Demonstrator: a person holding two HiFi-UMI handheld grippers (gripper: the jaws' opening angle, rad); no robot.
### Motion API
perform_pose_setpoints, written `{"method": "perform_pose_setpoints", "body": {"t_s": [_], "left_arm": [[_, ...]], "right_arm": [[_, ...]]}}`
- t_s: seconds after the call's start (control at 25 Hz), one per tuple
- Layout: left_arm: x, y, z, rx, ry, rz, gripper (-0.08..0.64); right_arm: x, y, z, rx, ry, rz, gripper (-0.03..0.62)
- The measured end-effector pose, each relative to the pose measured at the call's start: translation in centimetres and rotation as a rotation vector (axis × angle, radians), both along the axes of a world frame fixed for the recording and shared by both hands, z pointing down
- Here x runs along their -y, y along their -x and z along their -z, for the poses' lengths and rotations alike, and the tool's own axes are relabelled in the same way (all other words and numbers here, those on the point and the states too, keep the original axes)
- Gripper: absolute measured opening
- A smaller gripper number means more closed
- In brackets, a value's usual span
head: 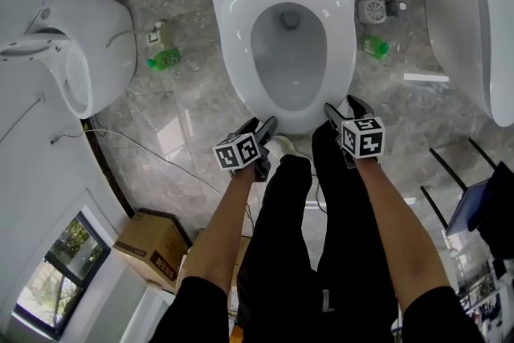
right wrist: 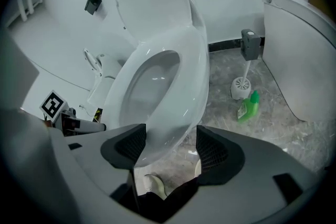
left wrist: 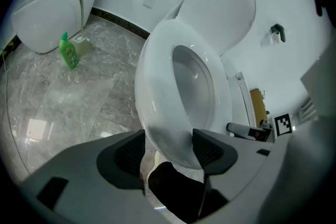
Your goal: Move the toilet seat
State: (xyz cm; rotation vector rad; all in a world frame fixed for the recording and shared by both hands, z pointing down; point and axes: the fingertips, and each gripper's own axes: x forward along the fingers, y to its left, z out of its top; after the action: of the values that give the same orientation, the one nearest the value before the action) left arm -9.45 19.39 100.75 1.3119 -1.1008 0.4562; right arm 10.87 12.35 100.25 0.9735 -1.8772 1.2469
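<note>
While straddling the seat [head: 234,44] rim, fingers [left wrist: 126,152] wide on left gripper [head: 261,127] and right gripper [head: 345,108], clamping nothing. Looks like the grasp stage; calls next for closing together, lifting evenly.

Head view looks down; both gripper views closely share the toilet [head: 233,36].

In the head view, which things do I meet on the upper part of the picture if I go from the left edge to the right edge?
left toilet → left green bottle → toilet seat → right green bottle → right toilet
</note>
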Motion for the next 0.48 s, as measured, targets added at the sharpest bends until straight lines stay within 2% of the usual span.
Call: {"method": "perform_pose_setpoints", "body": {"t_s": [0.16,0.24,0.48], "left_arm": [[0.1,-0.4,-0.1,-0.068,-0.013,0.000,0.281],[0.4,-0.8,0.2,-0.093,-0.029,0.000,0.319],[0.5,-1.2,-0.8,-0.058,0.020,-0.013,0.319]], "right_arm": [[-0.2,0.6,-0.1,0.079,0.034,-0.001,0.282],[-0.3,1.1,-0.2,0.112,0.060,0.005,0.282],[-0.8,1.3,-1.0,0.121,0.125,0.039,0.282]]}}
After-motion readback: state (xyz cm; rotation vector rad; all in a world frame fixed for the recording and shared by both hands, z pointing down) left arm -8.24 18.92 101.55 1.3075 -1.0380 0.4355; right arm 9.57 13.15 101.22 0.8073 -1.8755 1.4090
